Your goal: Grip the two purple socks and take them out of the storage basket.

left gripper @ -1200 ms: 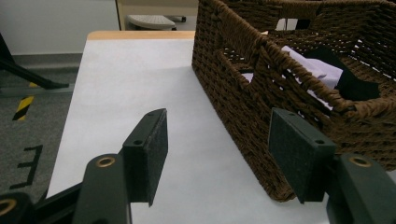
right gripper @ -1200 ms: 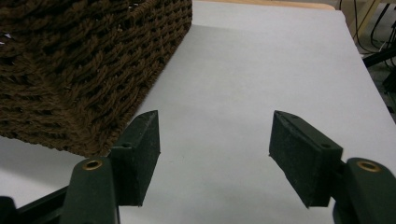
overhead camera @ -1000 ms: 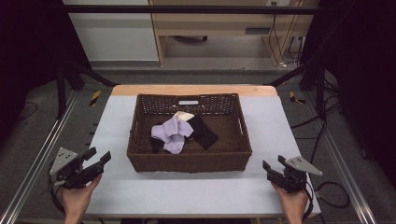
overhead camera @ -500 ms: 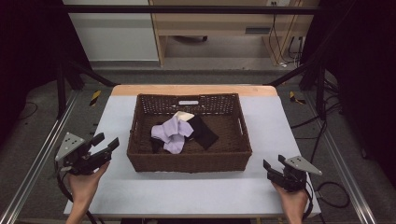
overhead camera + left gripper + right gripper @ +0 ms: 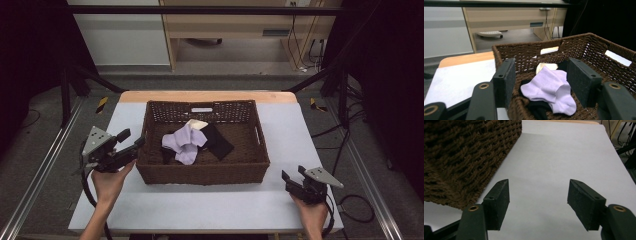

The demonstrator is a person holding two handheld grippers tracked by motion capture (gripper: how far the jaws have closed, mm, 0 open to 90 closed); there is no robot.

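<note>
left gripper (image 5: 131, 141) jaws spread wide, empty, raised at left rim of wicker basket (image 5: 250, 165); lilac sock (image 5: 551, 88) ahead between jaws, on black garment (image 5: 219, 142). right gripper (image 5: 292, 176) jaws wide apart, empty, over white table (image 5: 554, 165); basket corner just left of jaws.

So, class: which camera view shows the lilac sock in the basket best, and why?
The left gripper view: the lilac sock lies close and large between the open jaws, on black cloth. The high view shows it small, in the basket. The right gripper view shows basket wall and table.
</note>
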